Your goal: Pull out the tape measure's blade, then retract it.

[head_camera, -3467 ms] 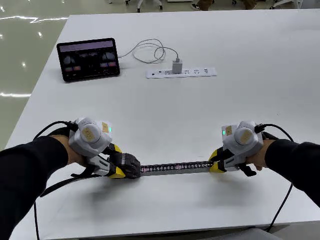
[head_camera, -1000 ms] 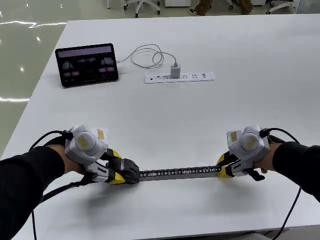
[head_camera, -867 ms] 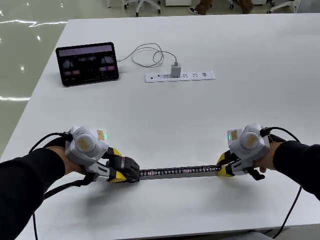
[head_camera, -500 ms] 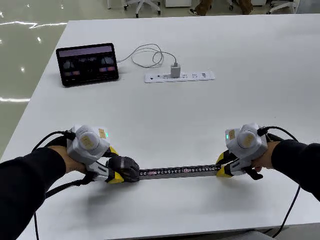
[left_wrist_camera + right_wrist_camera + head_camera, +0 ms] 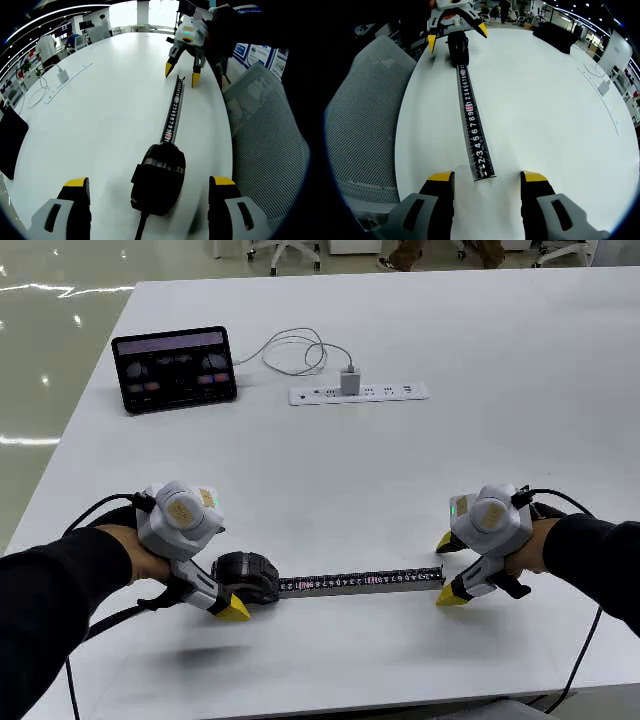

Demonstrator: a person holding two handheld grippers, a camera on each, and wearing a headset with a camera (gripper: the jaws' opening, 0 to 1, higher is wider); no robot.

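White table carries the tape measure, blade extended.

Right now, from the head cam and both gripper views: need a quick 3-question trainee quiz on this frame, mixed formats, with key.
1. True or false: the right gripper is shut on the tip of the blade.
2. Where is the tape measure's case? A. lying on the table, between the open jaws of the left gripper; B. held in the air by the left gripper; C. clamped in the right gripper.
3. Fill in: the blade is ___ (pulled out / retracted).

Key: 1. false, its jaws stand open on either side of the tip. 2. A. 3. pulled out, lying flat on the table.
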